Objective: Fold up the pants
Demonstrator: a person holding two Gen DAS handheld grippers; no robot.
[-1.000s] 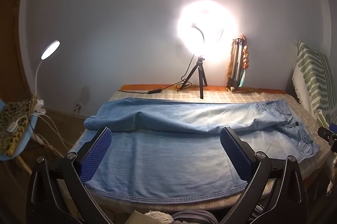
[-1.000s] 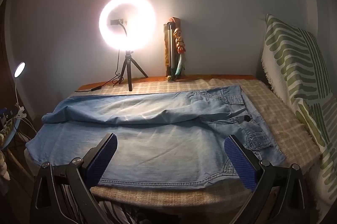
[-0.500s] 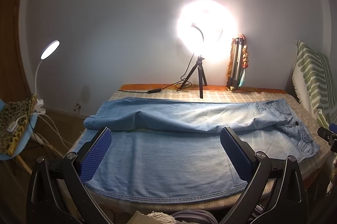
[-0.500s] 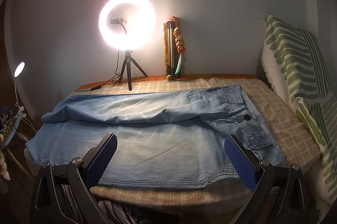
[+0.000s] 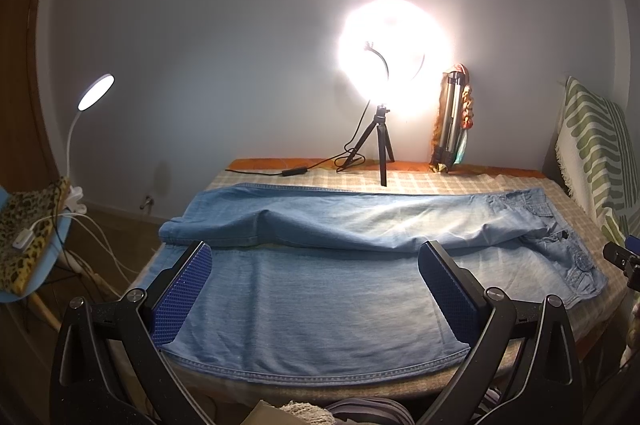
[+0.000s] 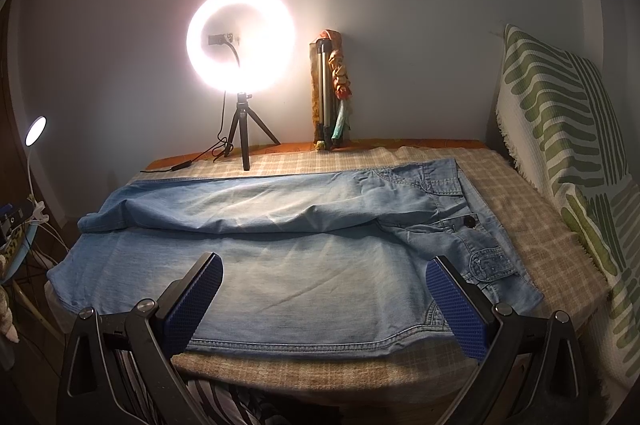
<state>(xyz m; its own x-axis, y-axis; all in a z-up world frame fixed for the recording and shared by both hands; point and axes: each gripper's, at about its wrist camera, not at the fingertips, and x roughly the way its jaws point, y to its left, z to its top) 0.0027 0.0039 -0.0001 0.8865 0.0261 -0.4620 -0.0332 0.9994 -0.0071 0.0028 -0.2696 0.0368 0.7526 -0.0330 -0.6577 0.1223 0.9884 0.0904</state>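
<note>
Denim pants (image 5: pixel 320 289) spread flat | both jaws wide, seemingly clear

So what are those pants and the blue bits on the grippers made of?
The pants look like light-wash denim: faded blue weave, stitched hems, a metal button. The blue finger pads seem to be dimpled rubber or plastic; which one is unclear.
</note>
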